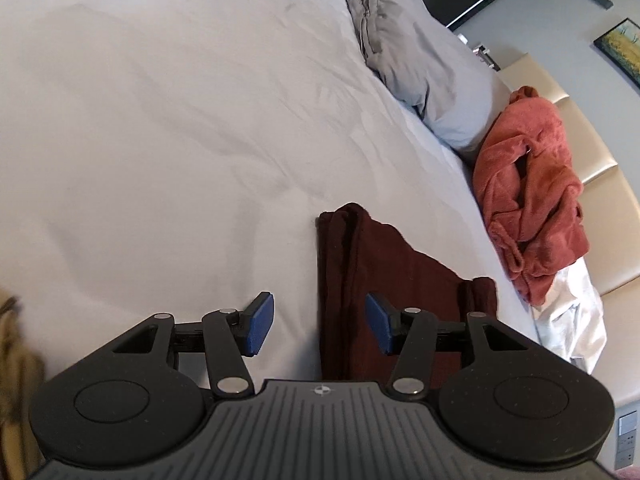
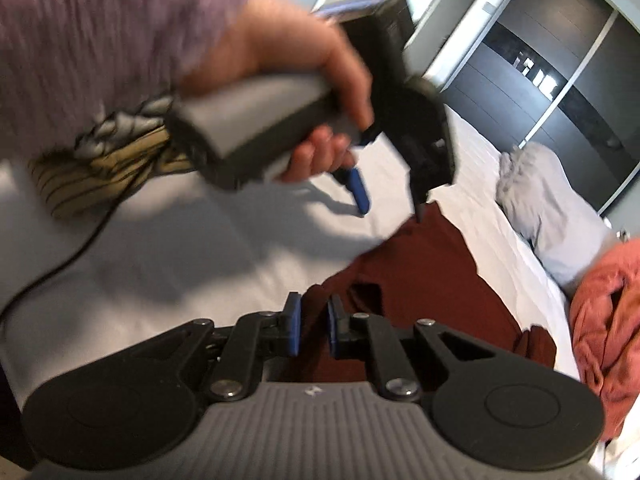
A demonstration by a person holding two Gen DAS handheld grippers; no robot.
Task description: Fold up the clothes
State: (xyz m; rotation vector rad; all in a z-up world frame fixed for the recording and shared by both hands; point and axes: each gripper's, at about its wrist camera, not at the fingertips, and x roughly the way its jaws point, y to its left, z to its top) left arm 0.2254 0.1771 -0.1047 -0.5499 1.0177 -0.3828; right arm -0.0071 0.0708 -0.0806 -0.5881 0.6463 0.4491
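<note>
A dark maroon garment point(image 1: 380, 264) lies folded on the white bed point(image 1: 160, 140), near its right side. In the left wrist view my left gripper point(image 1: 319, 324) hangs open just above the garment's left edge, one blue pad over the sheet and one over the cloth, with nothing held. The right wrist view shows the same left gripper point(image 2: 390, 210), held in a hand point(image 2: 320, 80), open over the far corner of the maroon garment point(image 2: 432, 280). My right gripper point(image 2: 313, 328) is at the garment's near edge, its pads close together with a fold of maroon cloth between them.
A grey pillow point(image 1: 432, 80) lies at the head of the bed, with a salmon robe point(image 1: 532, 200) heaped beside it and white cloth point(image 1: 572, 320) below that. A cream padded headboard point(image 1: 600, 168) runs behind. A black cable point(image 2: 60, 268) trails over the sheet by the person's patterned clothing point(image 2: 100, 168).
</note>
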